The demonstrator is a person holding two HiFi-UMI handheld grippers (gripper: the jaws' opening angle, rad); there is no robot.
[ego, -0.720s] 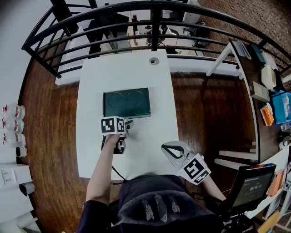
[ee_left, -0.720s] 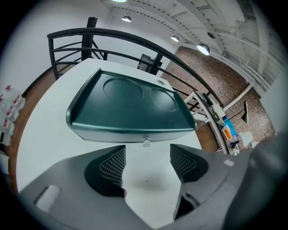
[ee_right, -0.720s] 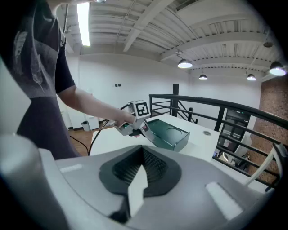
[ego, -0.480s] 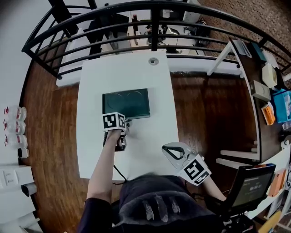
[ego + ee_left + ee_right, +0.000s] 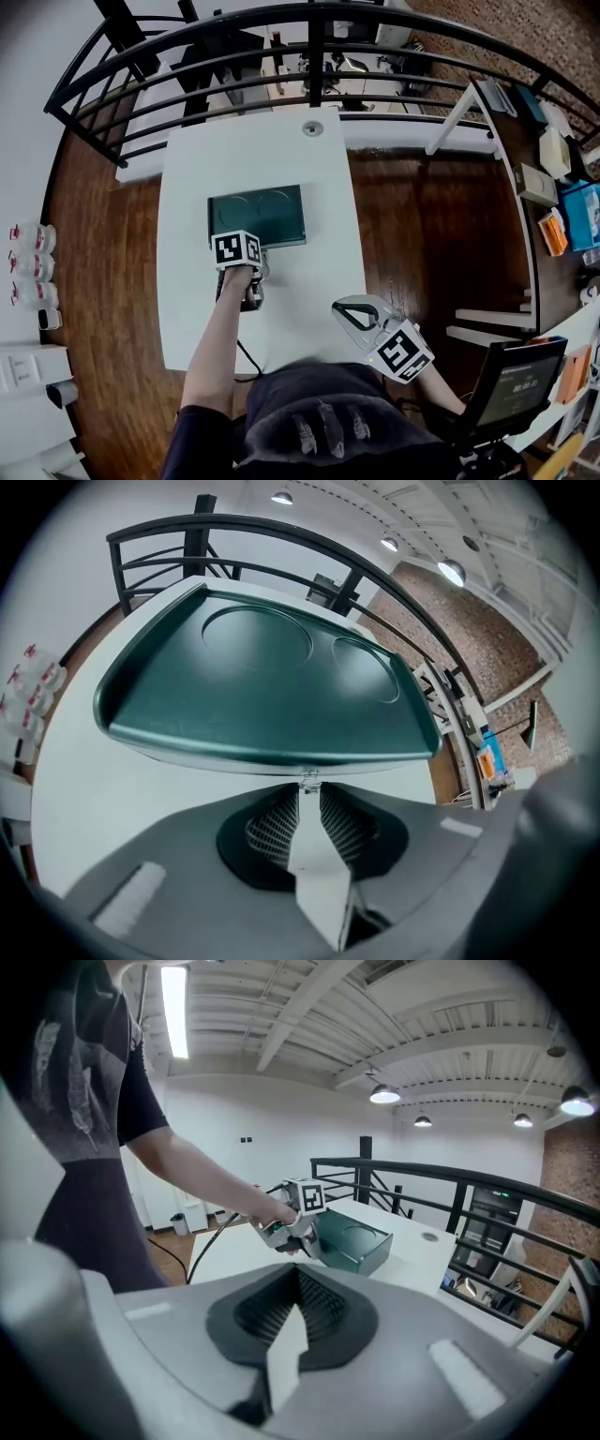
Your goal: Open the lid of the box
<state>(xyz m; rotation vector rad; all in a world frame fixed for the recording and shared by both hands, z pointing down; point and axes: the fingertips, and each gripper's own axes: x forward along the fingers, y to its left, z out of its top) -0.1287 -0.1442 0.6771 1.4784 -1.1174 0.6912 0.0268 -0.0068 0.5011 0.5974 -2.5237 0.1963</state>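
Observation:
A dark green box [image 5: 257, 214] lies shut in the middle of the white table [image 5: 197, 178]. Its lid [image 5: 262, 686] has two round dents on top. My left gripper [image 5: 251, 249] stands at the box's near edge, the marker cube above it. In the left gripper view the left gripper [image 5: 307, 784] has its tips pinched on the small metal clasp [image 5: 308, 776] under the lid's front rim. The right gripper view shows the box [image 5: 356, 1239] from the side with the left gripper [image 5: 309, 1232] against it. My right gripper [image 5: 339, 307] hovers off the table's near right corner, shut and holding nothing [image 5: 299, 1274].
A black railing [image 5: 319, 56] runs behind the table's far end. A round grommet [image 5: 312, 127] sits in the tabletop near that end. Wooden floor lies on both sides. Shelves with boxes [image 5: 553, 159] stand at the right, bottles [image 5: 28, 234] at the left, a monitor [image 5: 520, 384] at the lower right.
My left gripper has crept a little forward onto the box's front edge. The right gripper has hardly moved.

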